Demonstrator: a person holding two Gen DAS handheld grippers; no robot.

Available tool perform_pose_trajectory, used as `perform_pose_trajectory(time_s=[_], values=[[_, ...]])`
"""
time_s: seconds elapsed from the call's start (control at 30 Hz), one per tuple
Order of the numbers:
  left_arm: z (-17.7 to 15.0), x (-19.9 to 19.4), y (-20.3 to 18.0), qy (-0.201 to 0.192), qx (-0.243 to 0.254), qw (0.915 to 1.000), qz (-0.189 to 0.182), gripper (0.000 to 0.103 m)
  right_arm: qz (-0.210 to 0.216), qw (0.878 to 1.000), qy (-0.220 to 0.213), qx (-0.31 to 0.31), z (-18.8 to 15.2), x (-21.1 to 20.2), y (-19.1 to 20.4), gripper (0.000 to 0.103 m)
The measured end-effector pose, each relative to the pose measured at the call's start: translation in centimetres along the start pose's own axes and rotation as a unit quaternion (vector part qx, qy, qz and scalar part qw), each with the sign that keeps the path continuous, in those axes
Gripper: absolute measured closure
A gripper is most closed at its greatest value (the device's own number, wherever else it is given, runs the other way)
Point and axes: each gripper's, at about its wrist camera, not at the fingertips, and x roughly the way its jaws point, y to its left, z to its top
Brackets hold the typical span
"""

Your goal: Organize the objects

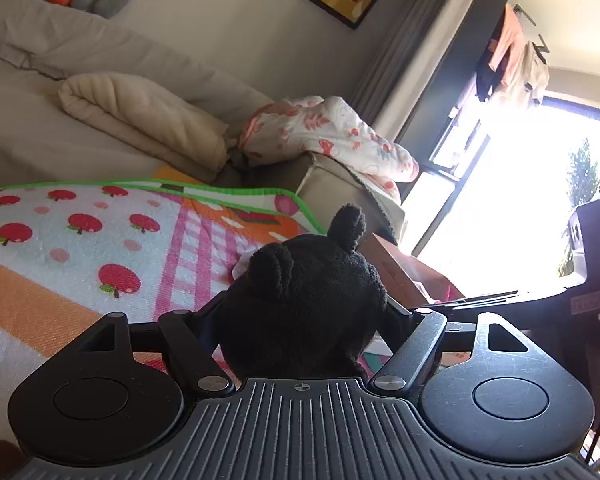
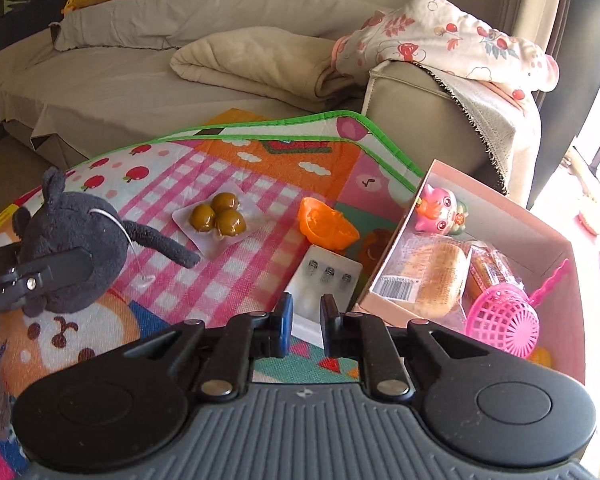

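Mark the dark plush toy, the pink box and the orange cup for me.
Dark plush toy (image 2: 72, 236): right wrist view, on its round body.
Pink box (image 2: 556, 240): right wrist view, on its inner far wall.
Orange cup (image 2: 326, 224): right wrist view, on its rim.

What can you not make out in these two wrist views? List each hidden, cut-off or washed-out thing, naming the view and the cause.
- Left wrist view: the black plush toy hides the left gripper fingertips and the mat behind it.
- Left wrist view: glare washes out the window.
- Right wrist view: the pink box wall hides its lower contents; the pink basket covers more.
- Right wrist view: the white packet is partly behind the right gripper, print too small.
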Motion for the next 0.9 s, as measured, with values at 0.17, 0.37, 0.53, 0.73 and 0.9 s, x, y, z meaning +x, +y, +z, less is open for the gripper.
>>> perform_pose_trajectory(time_s=[0.17, 0.37, 0.53, 0.73, 0.9], values=[[0.0, -0.1, 0.4, -0.002, -0.01, 0.9999, -0.003, 0.023, -0.03, 0.999, -0.015, -0.016, 3.0, 3.7, 1.8, 0.042], [0.1, -0.3, 0.8, -0.004, -0.023, 0.9996, -0.015, 0.023, -0.105, 0.994, 0.036, -0.017, 6.4, 11.0, 2.4, 0.038], [0.3, -0.3, 1.4, -0.006, -0.045, 0.9986, -0.027, 0.023, -0.109, 0.991, 0.074, 0.0, 7.8, 13.7, 1.0, 0.037], [0.4, -0.4, 1.9, -0.01, -0.062, 0.9975, -0.031, 0.023, -0.065, 0.991, 0.119, 0.021, 7.9, 12.8, 0.2, 0.074], [0.3, -0.4, 1.9, -0.009, -0.061, 0.9976, -0.03, 0.023, -0.04, 0.991, 0.121, 0.03, 6.5, 10.3, 0.7, 0.09]])
